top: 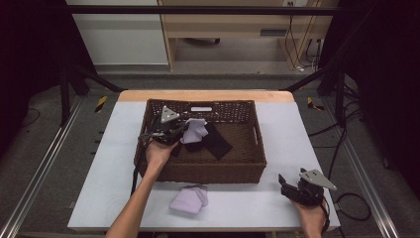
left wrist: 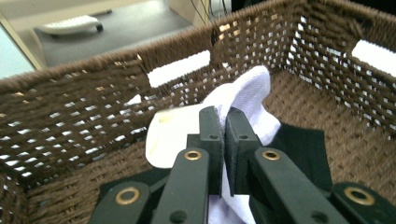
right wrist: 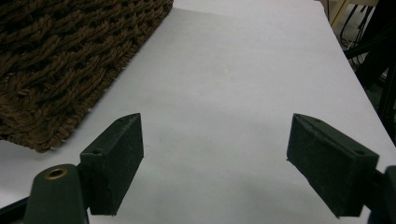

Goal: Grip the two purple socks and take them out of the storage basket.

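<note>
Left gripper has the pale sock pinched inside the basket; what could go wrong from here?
1. The left gripper pinches only a fold of the pale sock, so the sock might slip free when lifted.
2. The sock lies against the black cloth; that could drag along.
3. The jaws sit close to the wicker basket wall, so the sock or gripper could snag on the rim. The right gripper stands open over the table, too far off to help.
</note>
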`<state>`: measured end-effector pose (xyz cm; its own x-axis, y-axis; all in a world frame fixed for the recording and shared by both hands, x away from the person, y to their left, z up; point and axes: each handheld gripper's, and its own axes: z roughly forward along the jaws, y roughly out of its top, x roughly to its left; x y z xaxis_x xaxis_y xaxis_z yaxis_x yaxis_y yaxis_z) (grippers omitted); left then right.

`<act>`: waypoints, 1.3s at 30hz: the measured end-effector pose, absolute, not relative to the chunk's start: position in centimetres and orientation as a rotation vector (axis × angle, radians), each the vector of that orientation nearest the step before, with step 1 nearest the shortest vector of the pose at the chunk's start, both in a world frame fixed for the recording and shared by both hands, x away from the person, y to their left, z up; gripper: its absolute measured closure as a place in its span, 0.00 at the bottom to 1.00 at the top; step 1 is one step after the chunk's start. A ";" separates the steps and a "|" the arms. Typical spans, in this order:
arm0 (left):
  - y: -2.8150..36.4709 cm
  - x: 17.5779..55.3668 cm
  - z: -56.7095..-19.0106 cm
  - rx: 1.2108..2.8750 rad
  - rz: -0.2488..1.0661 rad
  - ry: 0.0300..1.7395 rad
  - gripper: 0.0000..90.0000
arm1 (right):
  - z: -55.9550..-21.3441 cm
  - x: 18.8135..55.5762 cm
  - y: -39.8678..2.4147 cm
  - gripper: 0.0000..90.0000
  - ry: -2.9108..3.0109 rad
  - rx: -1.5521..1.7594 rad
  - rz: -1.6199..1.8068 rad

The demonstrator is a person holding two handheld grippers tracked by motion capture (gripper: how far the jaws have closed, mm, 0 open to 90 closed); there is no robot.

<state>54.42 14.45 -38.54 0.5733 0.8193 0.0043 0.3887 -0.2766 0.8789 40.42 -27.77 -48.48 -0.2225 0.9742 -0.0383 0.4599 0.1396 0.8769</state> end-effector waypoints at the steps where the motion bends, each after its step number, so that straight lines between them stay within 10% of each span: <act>1: 14.6 54.4 -38.5 1.869 0.572 0.977 0.95 | -48.5 40.4 -27.8 0.21 1.773 1.381 1.016; 39: 18.5 46.4 -31.1 1.604 0.643 0.745 0.95 | -48.5 40.4 -27.8 0.21 1.763 1.389 1.014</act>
